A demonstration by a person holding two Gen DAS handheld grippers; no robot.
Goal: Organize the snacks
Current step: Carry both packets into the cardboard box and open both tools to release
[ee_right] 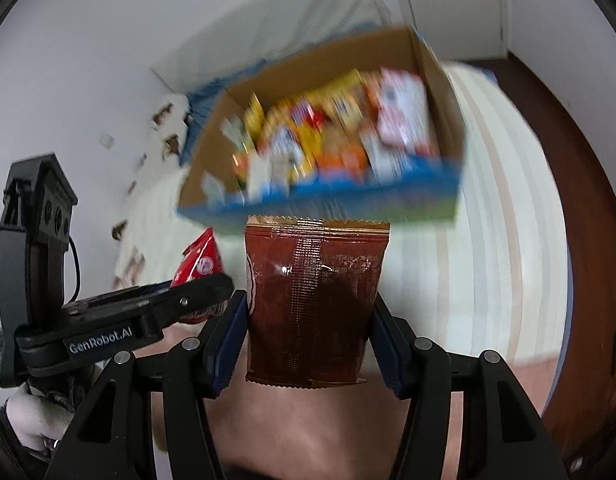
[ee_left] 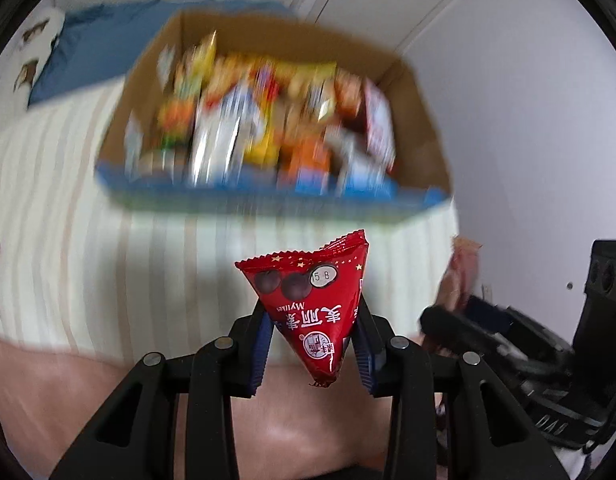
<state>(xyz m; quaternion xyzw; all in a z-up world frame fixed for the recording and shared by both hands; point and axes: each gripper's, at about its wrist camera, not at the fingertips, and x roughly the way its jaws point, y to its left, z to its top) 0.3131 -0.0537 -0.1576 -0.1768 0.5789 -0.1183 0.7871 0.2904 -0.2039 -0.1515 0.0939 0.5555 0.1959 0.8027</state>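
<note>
We carry a red triangular pouch clenched in the left hand-held gripper and a brown packet gripped in the right hand-held gripper, both just short of the snack box, probably to drop them inside.

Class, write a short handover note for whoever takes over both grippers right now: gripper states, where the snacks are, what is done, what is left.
Left gripper: shut on the red triangular packet.
Right gripper: shut on the brown sachet.
Cardboard box sits ahead on the striped cloth, already crowded with snack packs.
Done: both snacks are picked up.
Left: probably place both in the box, neither is over it yet.
</note>
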